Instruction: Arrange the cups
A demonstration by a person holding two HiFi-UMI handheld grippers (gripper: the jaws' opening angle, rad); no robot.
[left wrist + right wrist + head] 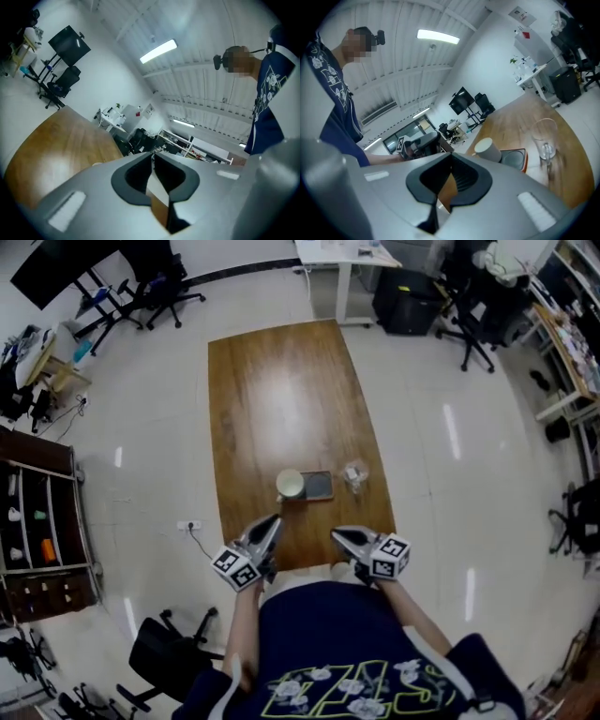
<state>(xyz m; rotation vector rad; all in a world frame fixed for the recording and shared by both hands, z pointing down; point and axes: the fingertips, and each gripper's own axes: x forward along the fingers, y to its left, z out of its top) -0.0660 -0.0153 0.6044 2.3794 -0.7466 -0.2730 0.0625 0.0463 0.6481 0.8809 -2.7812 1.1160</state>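
A white cup [290, 484] stands on the wooden table [272, 390] near its front end, touching the left edge of a dark square coaster [318, 486]. A clear glass [355, 474] stands just right of the coaster. My left gripper [275, 519] hovers at the table's near edge, in front of the cup, jaws shut and empty [153, 155]. My right gripper [337, 533] is beside it, also shut and empty [451, 154]. The right gripper view shows the cup [490, 149], the coaster [514, 159] and the glass [544, 136] ahead to the right.
The long table runs away from me, its far half bare wood. A dark shelf unit [42, 531] stands at the left, a black office chair [164, 657] near my left side, a white desk [342, 259] and more chairs [473, 306] beyond the table.
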